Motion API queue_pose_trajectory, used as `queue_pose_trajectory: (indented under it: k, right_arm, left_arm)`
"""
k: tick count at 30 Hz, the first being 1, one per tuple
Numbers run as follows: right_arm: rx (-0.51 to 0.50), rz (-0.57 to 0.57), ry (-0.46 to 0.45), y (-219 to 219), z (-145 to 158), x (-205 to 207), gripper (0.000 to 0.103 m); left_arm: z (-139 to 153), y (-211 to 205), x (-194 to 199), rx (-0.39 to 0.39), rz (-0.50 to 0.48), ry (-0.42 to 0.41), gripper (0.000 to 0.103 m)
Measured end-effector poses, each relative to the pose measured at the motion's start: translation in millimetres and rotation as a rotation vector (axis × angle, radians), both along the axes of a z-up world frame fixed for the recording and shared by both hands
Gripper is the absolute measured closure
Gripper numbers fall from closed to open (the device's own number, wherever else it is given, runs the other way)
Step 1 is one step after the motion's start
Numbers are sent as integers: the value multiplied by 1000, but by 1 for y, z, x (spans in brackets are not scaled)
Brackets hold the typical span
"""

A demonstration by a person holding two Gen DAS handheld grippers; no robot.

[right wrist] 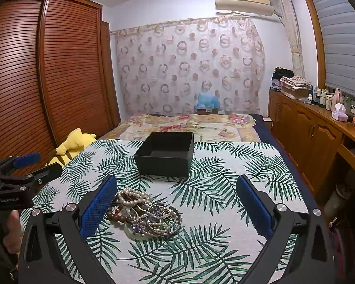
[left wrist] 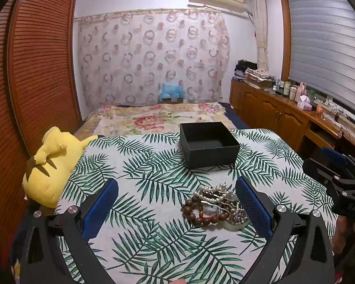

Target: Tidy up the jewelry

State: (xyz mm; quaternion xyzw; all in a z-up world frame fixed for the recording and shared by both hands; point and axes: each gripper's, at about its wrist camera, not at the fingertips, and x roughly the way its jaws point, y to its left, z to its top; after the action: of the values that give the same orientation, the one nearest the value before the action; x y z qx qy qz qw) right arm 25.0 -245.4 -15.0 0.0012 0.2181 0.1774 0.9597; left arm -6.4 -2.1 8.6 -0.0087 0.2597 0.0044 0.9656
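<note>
A tangled pile of jewelry (left wrist: 216,204), with pearl strands, a brown bead bracelet and bangles, lies on the leaf-print cloth (left wrist: 153,165). It shows in the right wrist view too (right wrist: 144,213). An open, empty black box (left wrist: 208,144) stands behind it, also in the right wrist view (right wrist: 165,153). My left gripper (left wrist: 177,203) is open above the cloth, its right pad beside the pile. My right gripper (right wrist: 177,206) is open, its left pad beside the pile. Each gripper shows at the edge of the other's view, the right one (left wrist: 338,172) and the left one (right wrist: 23,165).
A yellow plush toy (left wrist: 52,165) lies at the cloth's left edge. A bed with a floral cover (left wrist: 158,118) is behind the box. A wooden wardrobe (left wrist: 35,71) stands at the left and a low cabinet (left wrist: 284,113) with bottles at the right.
</note>
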Motion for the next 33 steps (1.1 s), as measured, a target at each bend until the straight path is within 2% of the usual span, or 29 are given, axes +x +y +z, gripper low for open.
queue_pose_trajectory:
  k: [33]
  right_arm:
    - [3, -1, 4, 7, 3, -2, 2]
  left_arm:
    - [5, -7, -3, 3, -17, -6, 7]
